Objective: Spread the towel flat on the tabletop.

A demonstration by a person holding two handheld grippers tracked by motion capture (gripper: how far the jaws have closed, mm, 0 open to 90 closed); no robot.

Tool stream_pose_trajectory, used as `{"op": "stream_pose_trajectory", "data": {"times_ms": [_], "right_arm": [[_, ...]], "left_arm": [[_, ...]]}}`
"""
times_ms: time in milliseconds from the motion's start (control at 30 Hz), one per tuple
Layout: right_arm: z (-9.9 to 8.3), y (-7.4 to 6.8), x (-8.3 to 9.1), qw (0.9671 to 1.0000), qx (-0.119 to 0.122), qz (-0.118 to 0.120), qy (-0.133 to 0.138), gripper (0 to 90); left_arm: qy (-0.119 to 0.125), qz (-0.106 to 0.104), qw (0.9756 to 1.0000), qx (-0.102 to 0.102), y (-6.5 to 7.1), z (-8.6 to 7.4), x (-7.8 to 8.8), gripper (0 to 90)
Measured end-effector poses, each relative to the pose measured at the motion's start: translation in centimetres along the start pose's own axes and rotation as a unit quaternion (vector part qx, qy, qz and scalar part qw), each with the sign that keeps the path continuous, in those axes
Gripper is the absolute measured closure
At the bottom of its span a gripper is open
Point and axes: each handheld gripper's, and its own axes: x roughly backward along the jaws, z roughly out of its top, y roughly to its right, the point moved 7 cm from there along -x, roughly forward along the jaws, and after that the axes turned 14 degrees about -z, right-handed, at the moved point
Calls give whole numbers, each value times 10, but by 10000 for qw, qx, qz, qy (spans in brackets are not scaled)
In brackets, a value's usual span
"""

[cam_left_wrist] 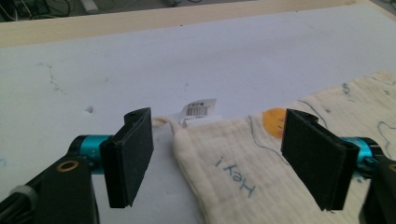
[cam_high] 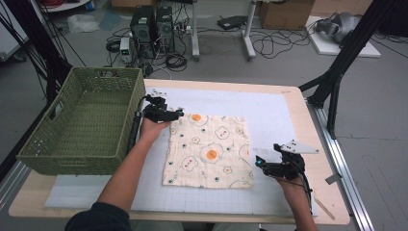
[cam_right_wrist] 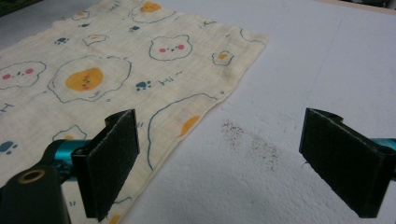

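Overhead, a cloth printed with fried eggs and bears lies flat on the white mat at the table's middle. The left gripper sits at the cloth's far-left corner, just right of the green basket that stands on the table's left side. The right gripper rests by the cloth's near-right edge, beside it and not on it.

Along the left gripper, the jaws stand spread with the cloth corner between them, pads clear of the fabric; a barcode tag pokes out just beyond the corner.

Along the right gripper, the jaws are spread wide too, nothing pinched. The cloth's edge runs past the left pad, and bare mat with dark specks lies between the pads.
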Motion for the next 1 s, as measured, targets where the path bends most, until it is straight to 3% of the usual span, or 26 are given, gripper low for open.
{"op": "stream_pose_trajectory", "data": {"times_ms": [133, 233, 300, 433, 467, 533, 600, 700, 833, 1000], "right_arm": [[-1, -1, -1, 10000, -20, 24, -28, 114], [-1, -1, -2, 10000, -37, 35, -31, 114], [-2, -2, -3, 9999, -45, 77, -47, 114], [-1, -2, -8, 9998, -88, 116, -107, 114], [-1, -2, -10, 9998, -74, 114, -114, 114], [0, -2, -15, 9997, -97, 157, -157, 114], [2, -3, -25, 9995, -9, 189, -253, 114], [10, -1, -44, 9991, -1, 181, -392, 114], [22, 3, -75, 9963, -17, 150, -842, 114], [41, 5, -101, 9952, -70, 203, -956, 114]], "left_arm": [[-234, 104, 9996, -109, -6, -6, -14, 314], [-308, 150, 9994, -14, -11, -12, -21, 335], [-523, 164, 9984, -149, -13, -19, -25, 396], [-647, 345, 9963, -441, -13, -20, -25, 477], [-683, 337, 9957, -527, -13, -20, -24, 520], [-773, 243, 9942, -709, -10, -20, -23, 730], [-829, 266, 9929, -812, -7, -20, -23, 832], [-817, 274, 9932, -783, -6, -20, -23, 848], [-754, 173, 9948, -665, -8, -21, -22, 849], [-633, 94, 9964, -555, -9, -22, -22, 850]]}}
